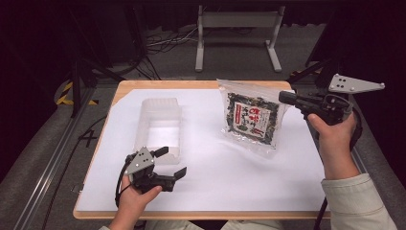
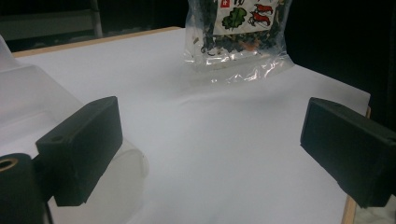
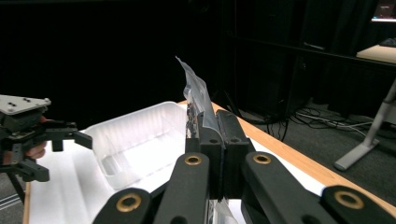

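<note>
A clear zip bag of dark dried greens with a red and white label point(image 1: 249, 117) stands tilted on the white sheet. My right gripper point(image 1: 286, 98) is shut on the bag's upper right edge and holds it up. In the right gripper view the two jaws point(image 3: 219, 122) are pressed together on the thin plastic of the bag point(image 3: 194, 93). The bag's bottom point(image 2: 236, 28) still seems to touch the sheet. My left gripper point(image 1: 172, 161) is open and empty at the near left, just in front of a translucent plastic container point(image 1: 160, 103).
A white sheet point(image 1: 215, 167) covers most of the wooden table point(image 1: 191, 85). The container point(image 2: 28, 93) lies close to the left jaw of the left gripper point(image 2: 212, 140). A grey metal stand point(image 1: 237, 21) and cables lie on the floor beyond the table.
</note>
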The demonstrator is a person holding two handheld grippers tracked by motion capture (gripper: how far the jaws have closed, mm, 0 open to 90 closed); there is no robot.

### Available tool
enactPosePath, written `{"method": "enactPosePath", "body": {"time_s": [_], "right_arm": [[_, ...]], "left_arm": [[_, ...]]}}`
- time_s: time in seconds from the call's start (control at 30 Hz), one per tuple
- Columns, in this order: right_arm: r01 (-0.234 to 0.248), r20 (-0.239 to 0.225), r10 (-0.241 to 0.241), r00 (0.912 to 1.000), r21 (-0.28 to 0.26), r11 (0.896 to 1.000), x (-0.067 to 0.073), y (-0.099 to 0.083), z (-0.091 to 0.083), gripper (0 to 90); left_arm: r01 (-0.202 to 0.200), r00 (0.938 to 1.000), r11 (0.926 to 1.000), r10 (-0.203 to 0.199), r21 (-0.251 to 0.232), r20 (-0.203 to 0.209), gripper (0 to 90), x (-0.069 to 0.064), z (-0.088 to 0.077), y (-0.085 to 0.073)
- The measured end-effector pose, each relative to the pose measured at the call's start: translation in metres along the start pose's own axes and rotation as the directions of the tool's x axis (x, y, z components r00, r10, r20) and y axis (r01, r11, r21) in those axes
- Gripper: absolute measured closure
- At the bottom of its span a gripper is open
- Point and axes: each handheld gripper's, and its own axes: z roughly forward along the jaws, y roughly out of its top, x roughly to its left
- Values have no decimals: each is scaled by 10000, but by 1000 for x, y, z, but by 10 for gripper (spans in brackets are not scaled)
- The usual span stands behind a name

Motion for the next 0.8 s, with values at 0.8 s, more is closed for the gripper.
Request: {"method": "enactPosePath", "body": {"time_s": [0.8], "right_arm": [[804,-1299,-819,9881,-171,9966,41,24,19,900]], "left_arm": [[-245,9968,9969,301,-752,737,30,-6,21,31]]}}
